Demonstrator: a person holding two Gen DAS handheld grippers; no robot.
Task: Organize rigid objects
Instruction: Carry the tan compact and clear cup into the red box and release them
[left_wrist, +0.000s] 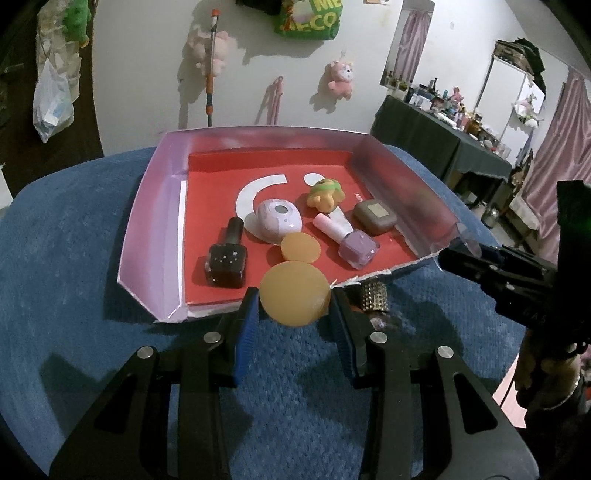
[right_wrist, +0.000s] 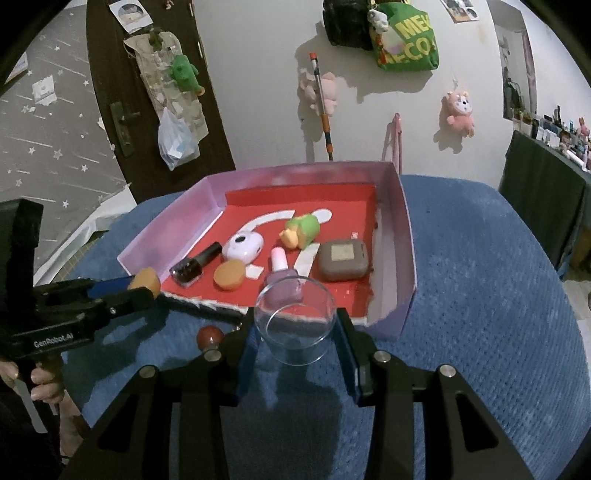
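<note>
We grip a round orange disc (left_wrist: 294, 293) in our left claw (left_wrist: 294, 301) and a clear glass cup (right_wrist: 295, 325) in our right claw (right_wrist: 295, 332), both poised to go into the pink-walled, red-floored tray (left_wrist: 147, 221).

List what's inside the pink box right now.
Pink box holds a black polish bottle, lilac polish bottle, white oval case, brown case, orange disc and turtle toy. Near edge partly hidden by grippers.

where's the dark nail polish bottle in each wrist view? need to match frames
Left wrist: the black glittery nail polish bottle lies in the near-left part of the pink-walled, red-floored tray.
Right wrist: the same bottle lies left of centre, along the tray's left wall.
Shared landmark: the round orange disc just right of the bottle.
</note>
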